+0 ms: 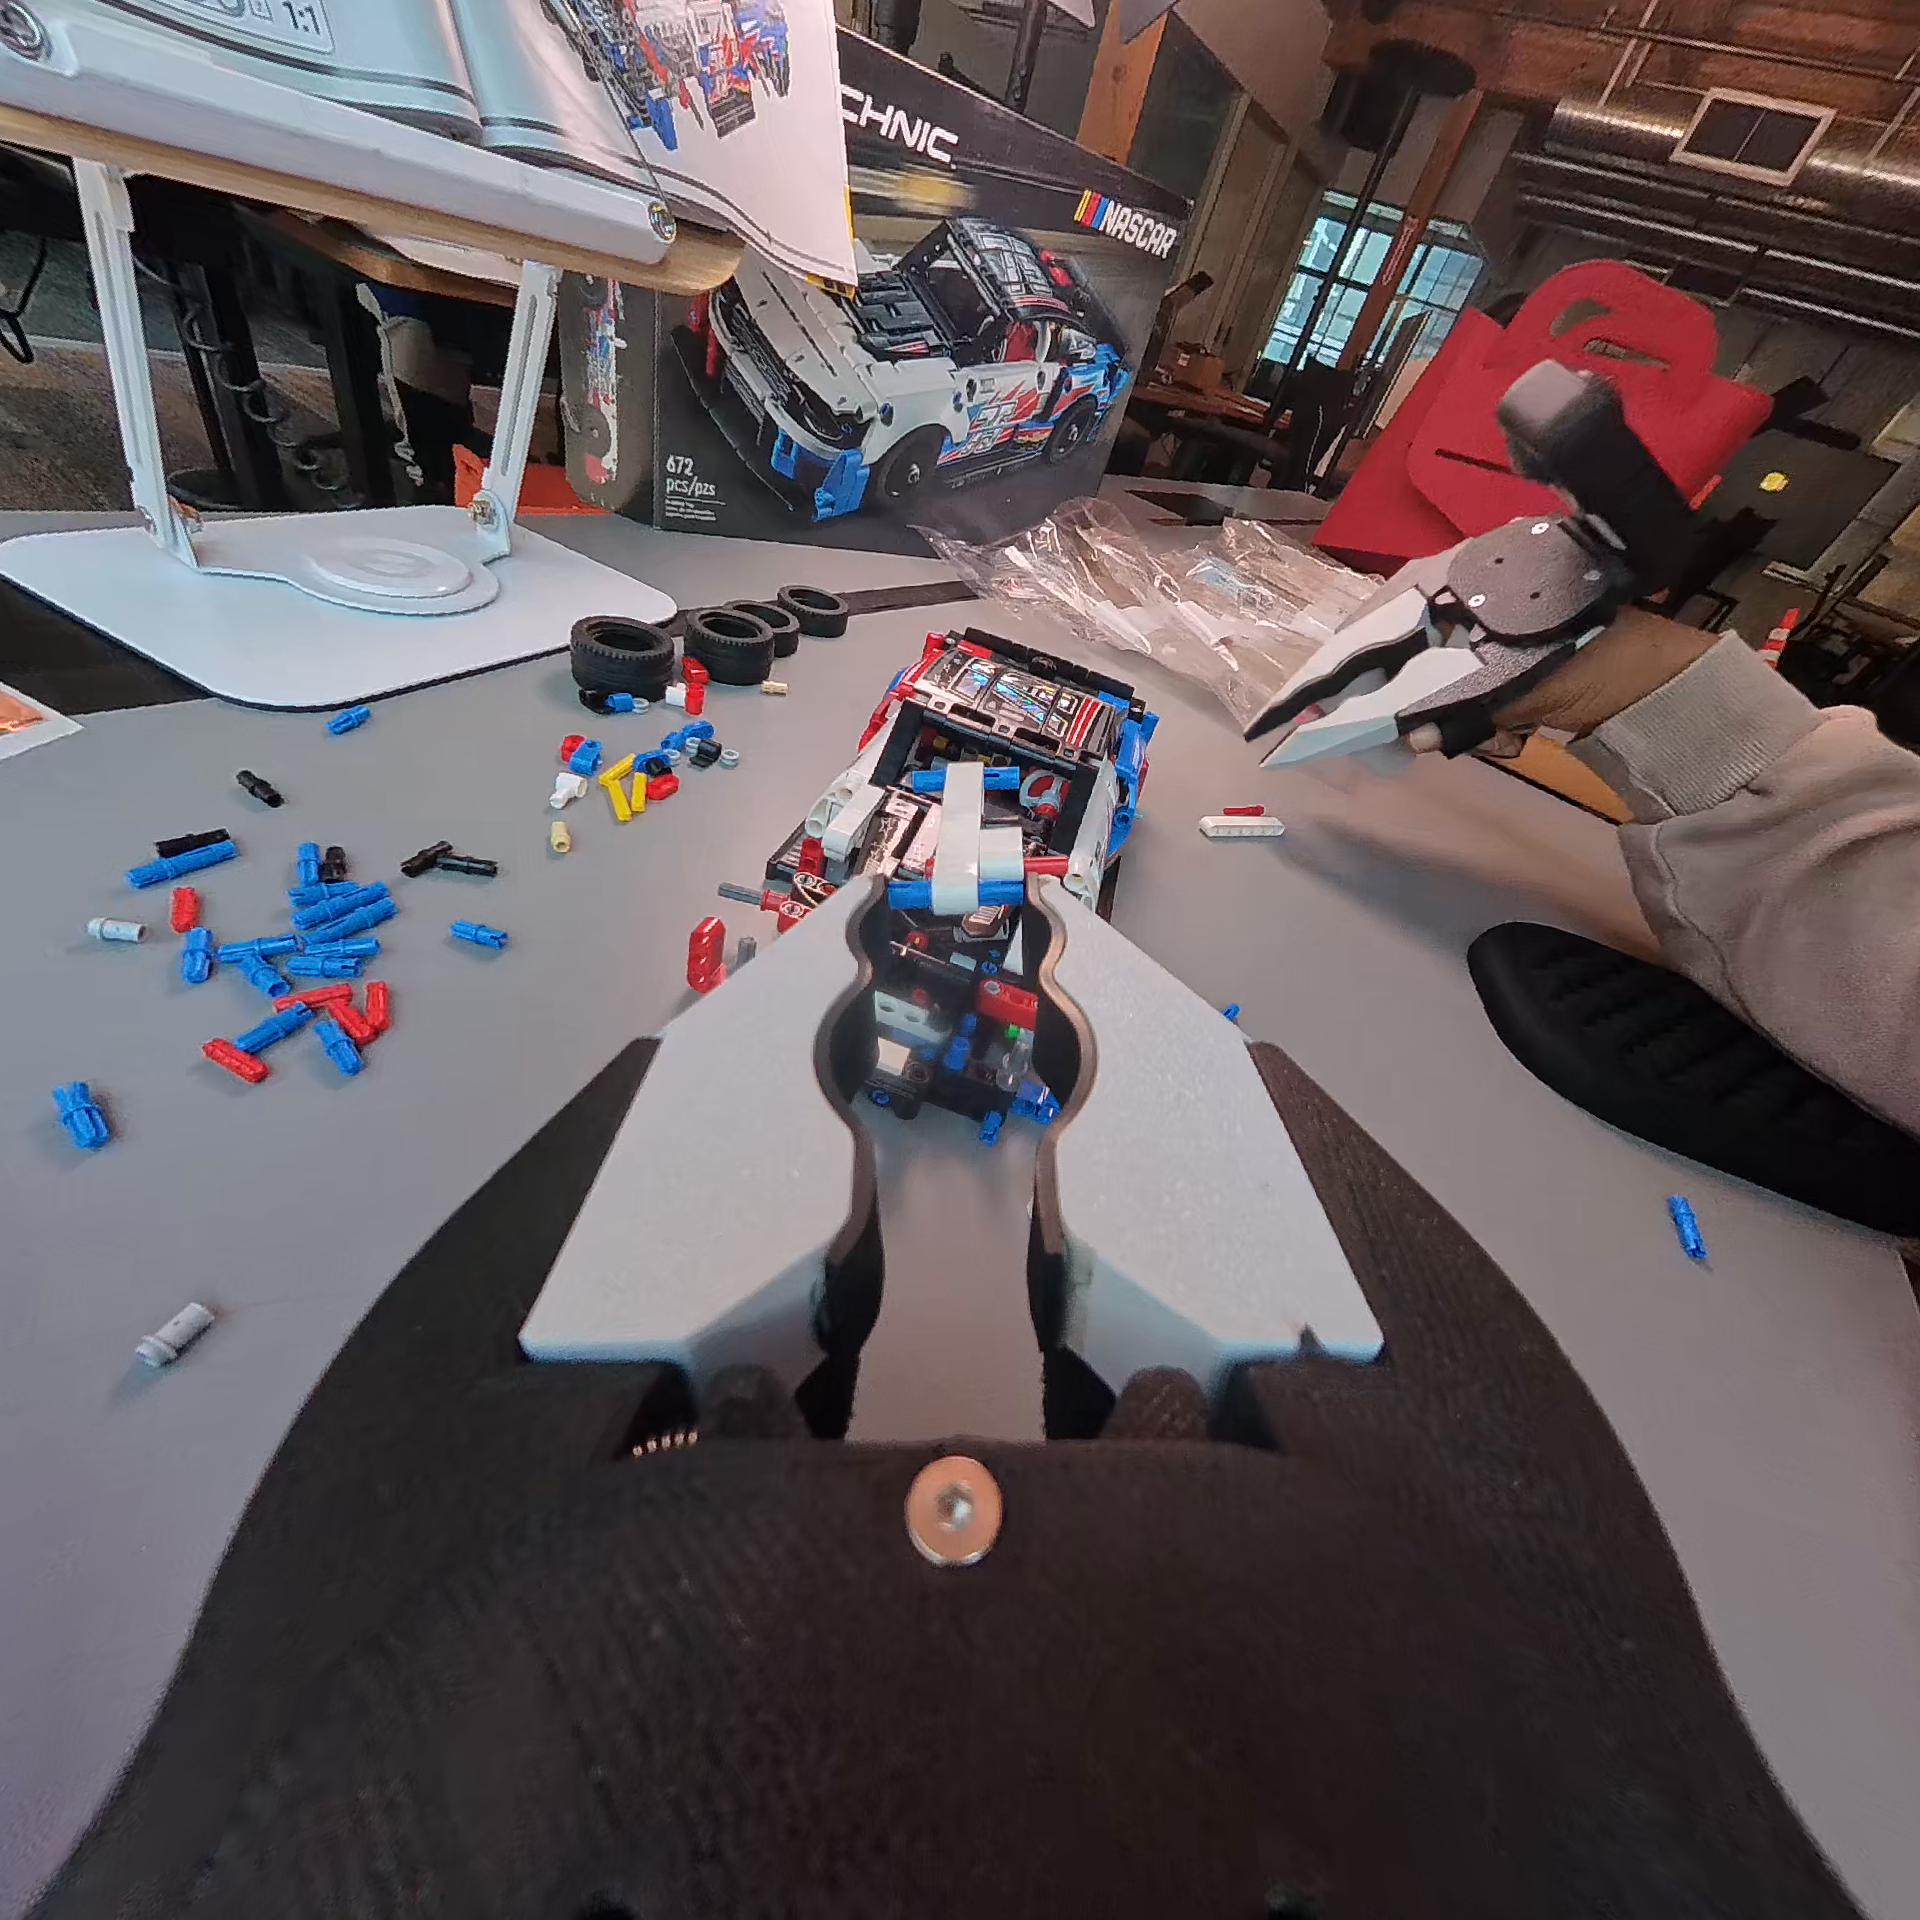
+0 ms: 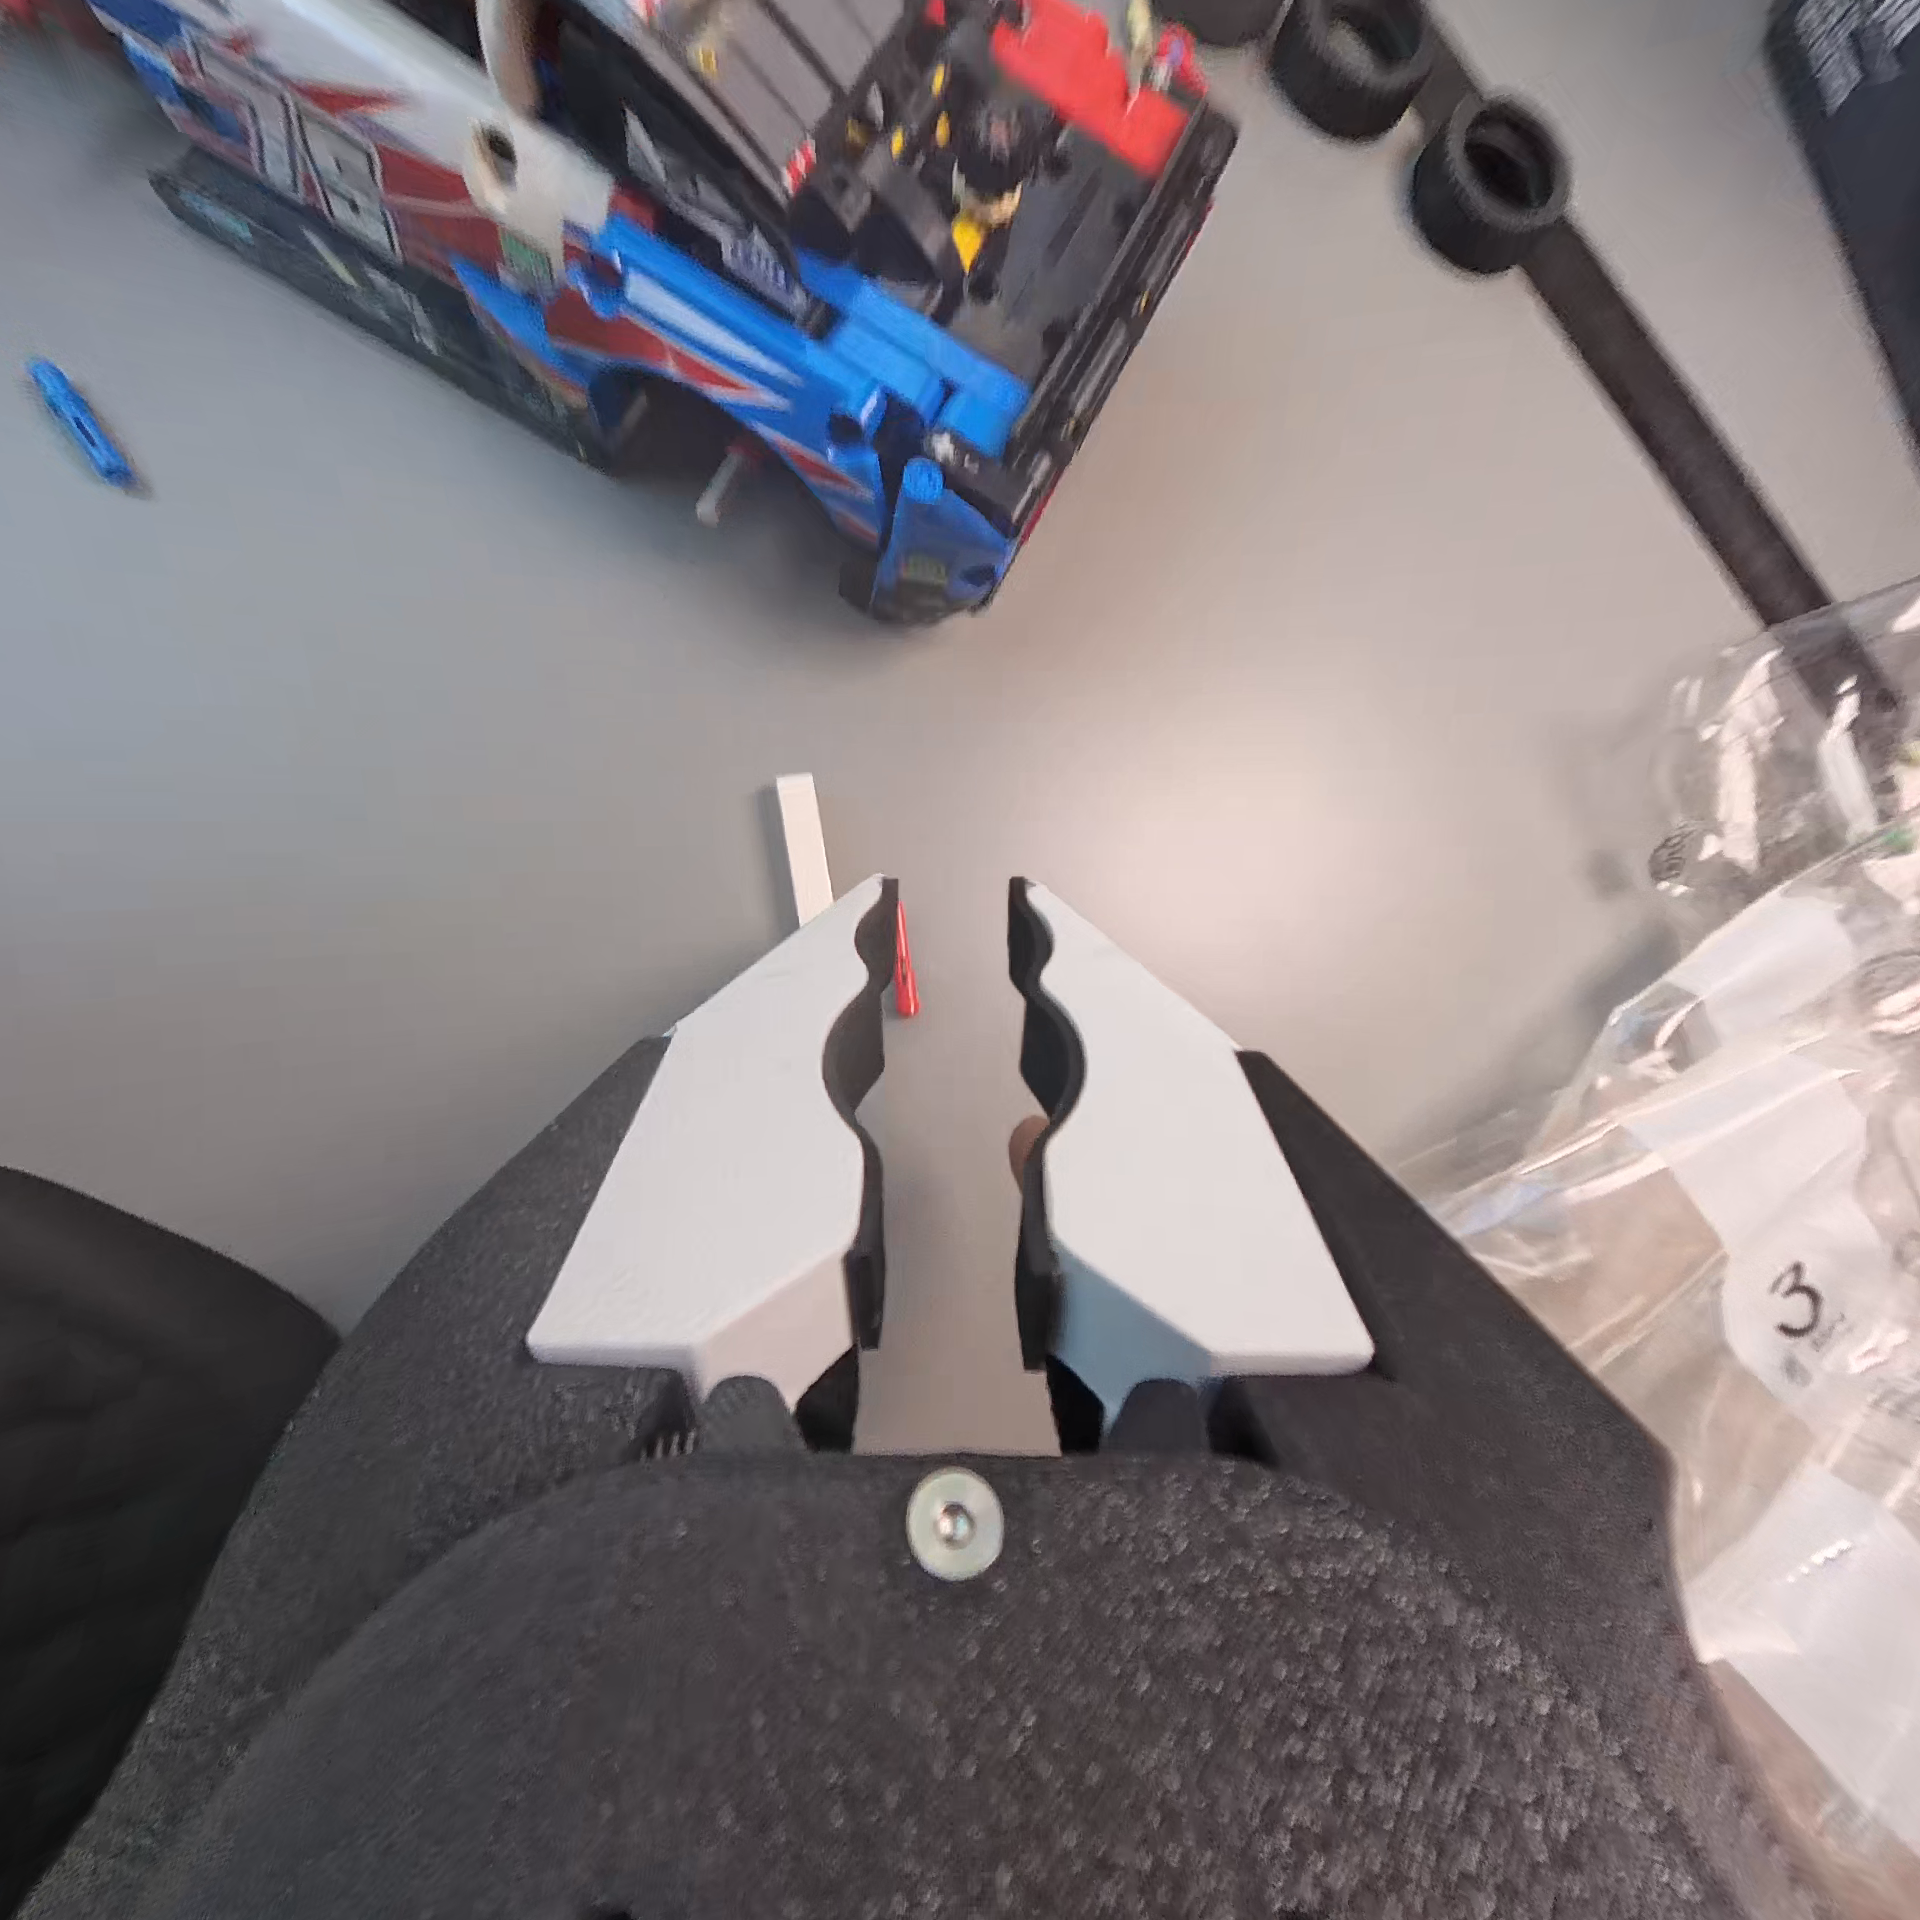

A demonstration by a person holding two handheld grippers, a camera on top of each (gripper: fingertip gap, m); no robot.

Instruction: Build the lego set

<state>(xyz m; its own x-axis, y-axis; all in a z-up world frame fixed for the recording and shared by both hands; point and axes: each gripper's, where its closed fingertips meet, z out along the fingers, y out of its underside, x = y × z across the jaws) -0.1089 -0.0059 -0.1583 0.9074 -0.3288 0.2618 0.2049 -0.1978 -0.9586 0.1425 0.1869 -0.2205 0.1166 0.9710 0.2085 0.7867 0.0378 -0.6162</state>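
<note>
The partly built lego car (image 1: 997,748) stands on the grey table (image 1: 520,1195), blue, white, red and black. My left gripper (image 1: 956,888) has its two fingers on either side of the car's near end and is closed on it. My right gripper (image 2: 948,894) is open and empty, hovering over the table to the right of the car (image 2: 727,260); it also shows in the left wrist view (image 1: 1273,743). A white beam (image 2: 802,842) and a small red pin (image 2: 905,961) lie just under its left finger. They show in the left wrist view too: beam (image 1: 1242,827), pin (image 1: 1244,809).
Several loose blue, red and black pins (image 1: 312,935) lie left of the car, with black tyres (image 1: 717,639) behind them. The set's box (image 1: 914,364) and a white booklet stand (image 1: 312,582) are at the back. Clear plastic bags (image 2: 1714,1143) lie right. A black pad (image 1: 1662,1060) sits near right. Left tips to right tips: about 35 centimetres.
</note>
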